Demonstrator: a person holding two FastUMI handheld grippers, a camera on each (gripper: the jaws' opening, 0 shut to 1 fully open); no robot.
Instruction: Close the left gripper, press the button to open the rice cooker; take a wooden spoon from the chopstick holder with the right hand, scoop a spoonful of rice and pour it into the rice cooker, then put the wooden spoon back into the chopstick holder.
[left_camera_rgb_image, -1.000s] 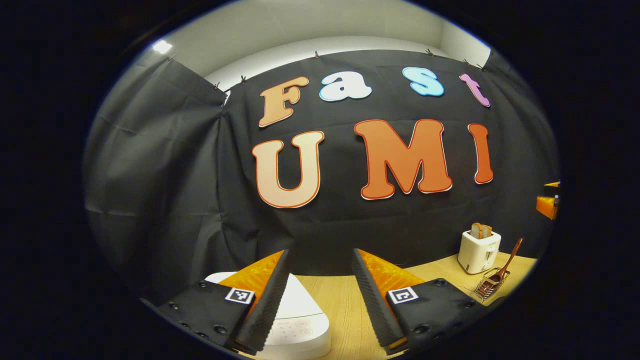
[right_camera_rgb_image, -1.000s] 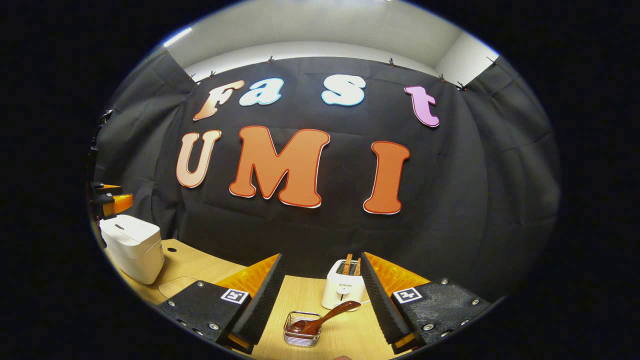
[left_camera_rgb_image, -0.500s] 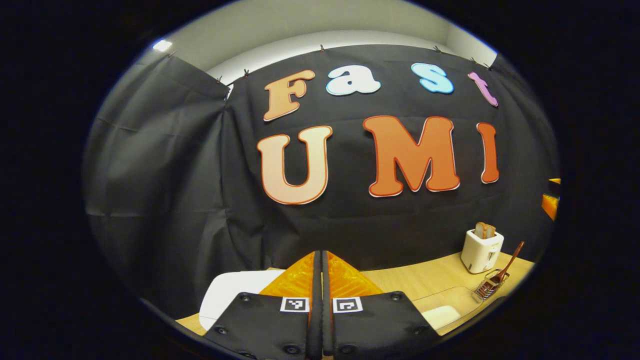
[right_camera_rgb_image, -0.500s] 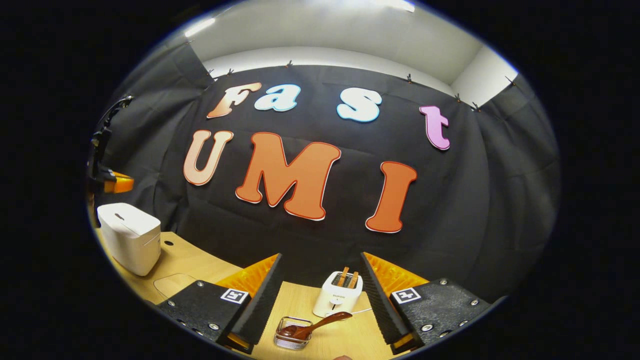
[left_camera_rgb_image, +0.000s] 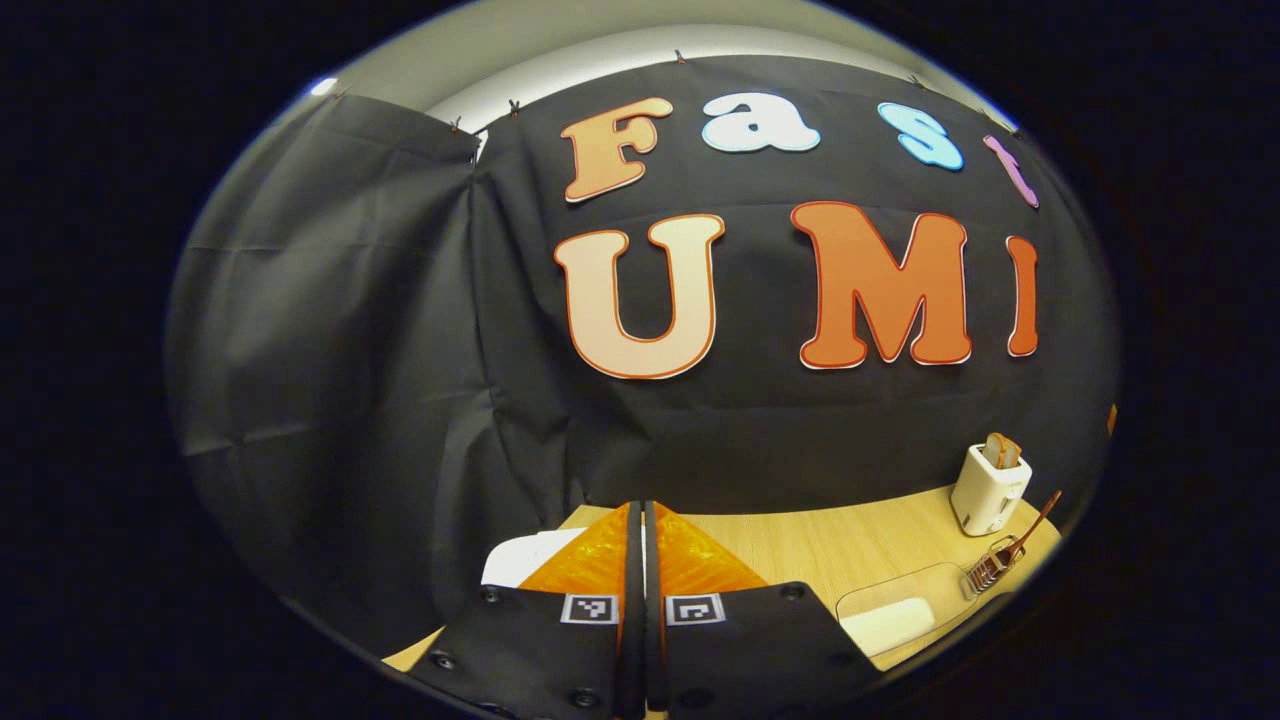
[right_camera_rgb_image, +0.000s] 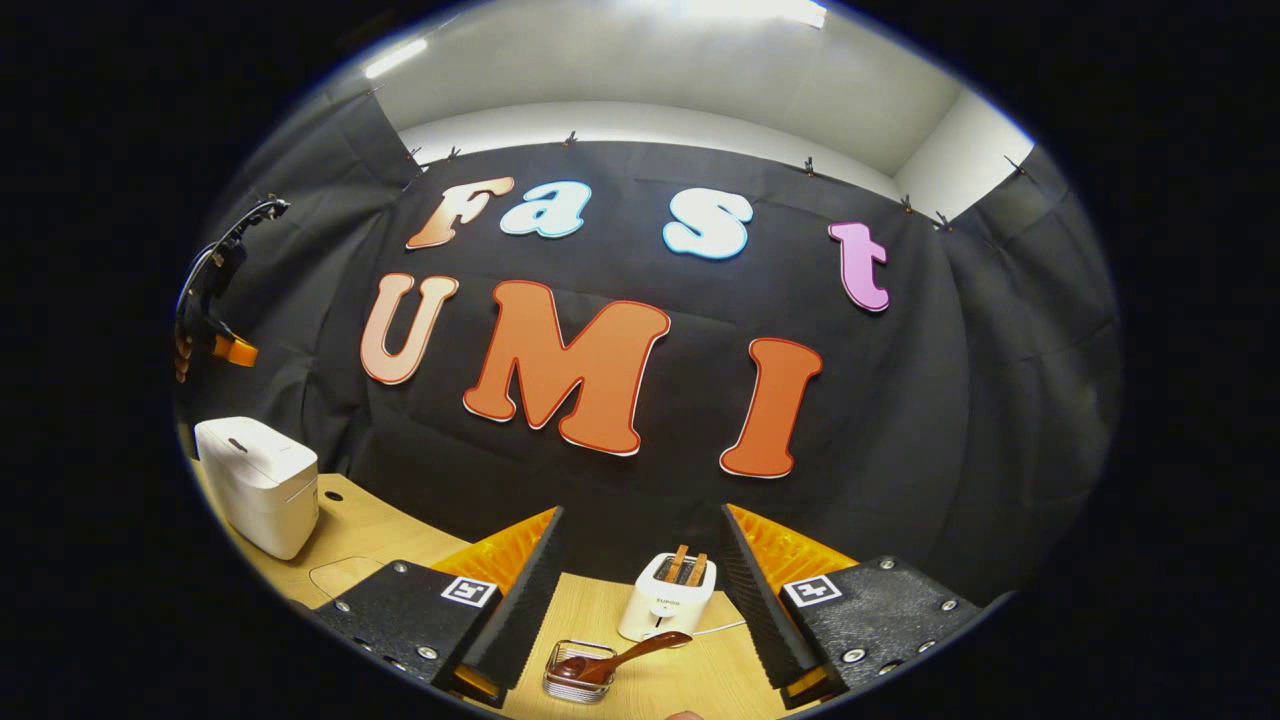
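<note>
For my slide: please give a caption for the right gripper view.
Open right tool faces wooden spoon in chopstick holder.

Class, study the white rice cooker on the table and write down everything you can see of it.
The rice cooker is a white, boxy appliance with rounded corners and a smooth, plastic-looking shell. Its lid is down, with a seam running below it and a small dark mark on top. It stands upright at the left end of the wooden table, close to the black cloth wall. In the right gripper view nothing touches it; the left gripper hangs in the air above it. In the left gripper view a white corner shows behind the shut fingers.
</note>
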